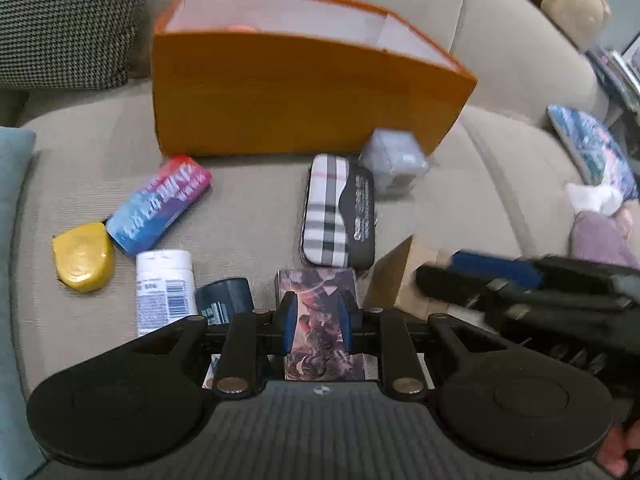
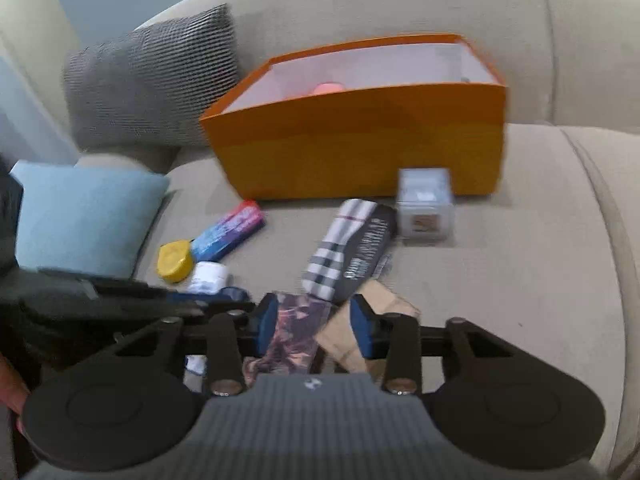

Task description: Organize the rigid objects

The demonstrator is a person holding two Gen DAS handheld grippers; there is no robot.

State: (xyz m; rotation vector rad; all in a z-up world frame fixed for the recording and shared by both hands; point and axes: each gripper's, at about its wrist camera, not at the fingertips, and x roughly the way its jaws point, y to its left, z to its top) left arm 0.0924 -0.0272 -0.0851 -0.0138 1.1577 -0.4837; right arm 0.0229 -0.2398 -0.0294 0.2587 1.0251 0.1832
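Observation:
An open orange box (image 1: 288, 92) stands on the beige sofa, also in the right wrist view (image 2: 360, 144). My left gripper (image 1: 317, 322) is shut on a card box with purple fantasy art (image 1: 318, 320). My right gripper (image 2: 316, 328) is open above the same card box (image 2: 288, 332) and a brown paper packet (image 2: 360, 336). In front of the orange box lie a plaid case (image 1: 336, 208), a clear cube (image 1: 394, 158), a red-blue packet (image 1: 158, 206), a yellow tape measure (image 1: 84, 258), a white bottle (image 1: 164, 288) and a dark jar (image 1: 224, 300).
A houndstooth cushion (image 1: 68, 20) leans at the back left. A light blue cushion (image 2: 88, 220) sits at the left. A patterned pouch (image 1: 592, 148) and pale cloths (image 1: 600, 232) lie at the right. The brown packet also shows in the left wrist view (image 1: 404, 276).

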